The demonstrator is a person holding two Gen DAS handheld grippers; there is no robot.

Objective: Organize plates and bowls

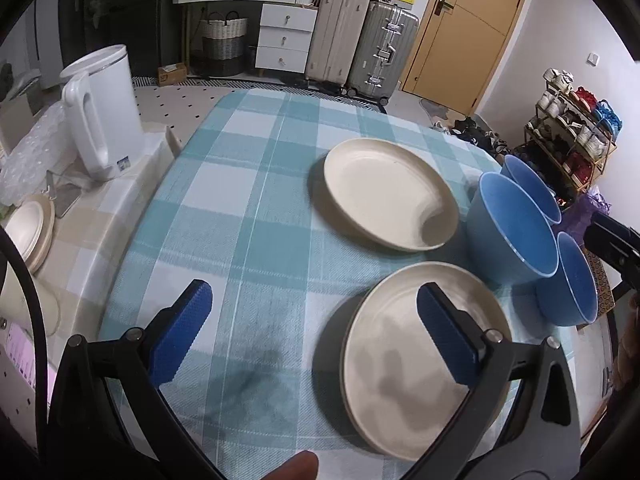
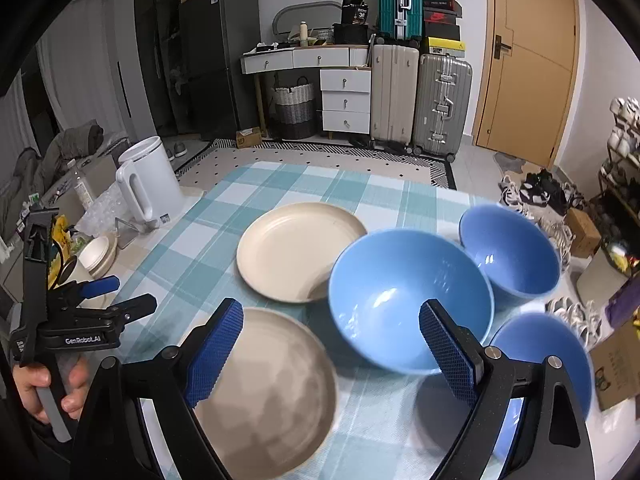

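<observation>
Two cream plates lie on the checked tablecloth, a far plate (image 1: 390,196) (image 2: 296,252) and a near plate (image 1: 416,364) (image 2: 272,392). Three blue bowls stand to their right: a large middle bowl (image 1: 516,232) (image 2: 408,296), a far bowl (image 1: 532,188) (image 2: 512,252) and a near bowl (image 1: 576,280) (image 2: 548,360). My left gripper (image 1: 314,300) (image 2: 132,292) hovers open over the near plate's left side, holding nothing. My right gripper (image 2: 332,316) is open and empty, above the gap between the near plate and the middle bowl.
A white kettle (image 1: 100,112) (image 2: 148,184) and a stack of cream dishes (image 1: 30,228) sit on the side surface to the left. Behind the table's far edge (image 2: 320,166) are suitcases, drawers and a door. A shoe rack (image 1: 572,140) stands on the right.
</observation>
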